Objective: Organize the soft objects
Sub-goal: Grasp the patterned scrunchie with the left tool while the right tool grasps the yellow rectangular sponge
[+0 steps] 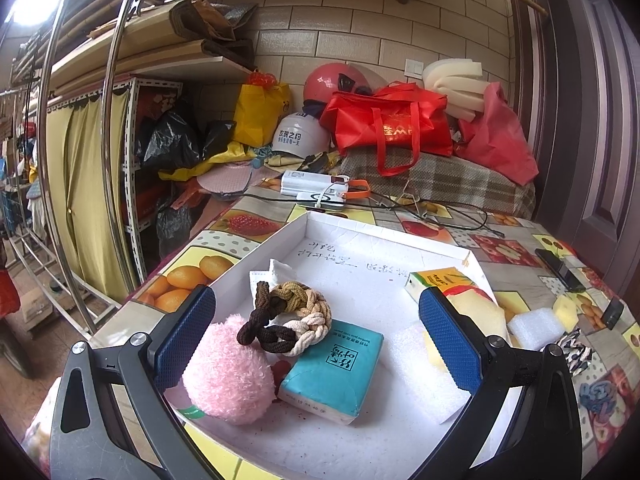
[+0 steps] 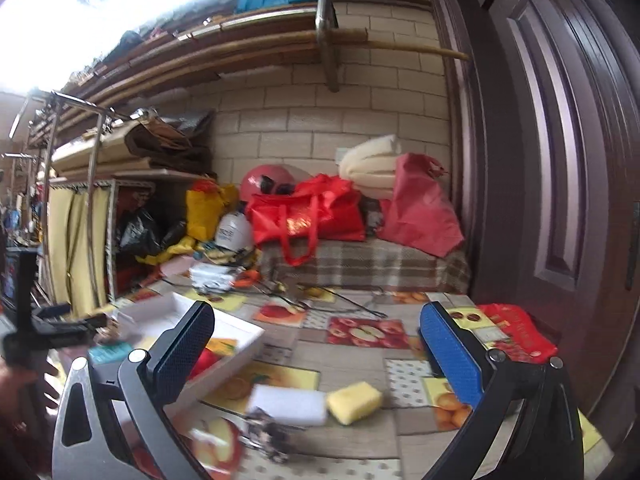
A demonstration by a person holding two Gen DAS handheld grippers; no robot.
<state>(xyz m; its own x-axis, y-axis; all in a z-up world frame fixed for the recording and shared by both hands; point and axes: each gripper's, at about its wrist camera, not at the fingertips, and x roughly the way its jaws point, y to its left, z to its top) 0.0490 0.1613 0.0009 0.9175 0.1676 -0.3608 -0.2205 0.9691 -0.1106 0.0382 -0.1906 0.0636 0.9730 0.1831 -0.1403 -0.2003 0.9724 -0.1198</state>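
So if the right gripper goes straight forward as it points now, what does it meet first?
Probably the yellow sponge on the table, with the white foam block just beside it. The open jaws of the right gripper frame both; depth is uncertain.

A cream tiled wall [image 1: 340, 36] backs the room, with a dark brown panelled door [image 2: 560, 184] at the right. Wooden shelves [image 1: 132, 52] run along the left above a metal rack [image 1: 130, 168] hung with yellow-green curtains [image 1: 80, 184] — bright daylight glares from the upper left. A fruit-patterned tablecloth [image 2: 360, 332] covers the table.
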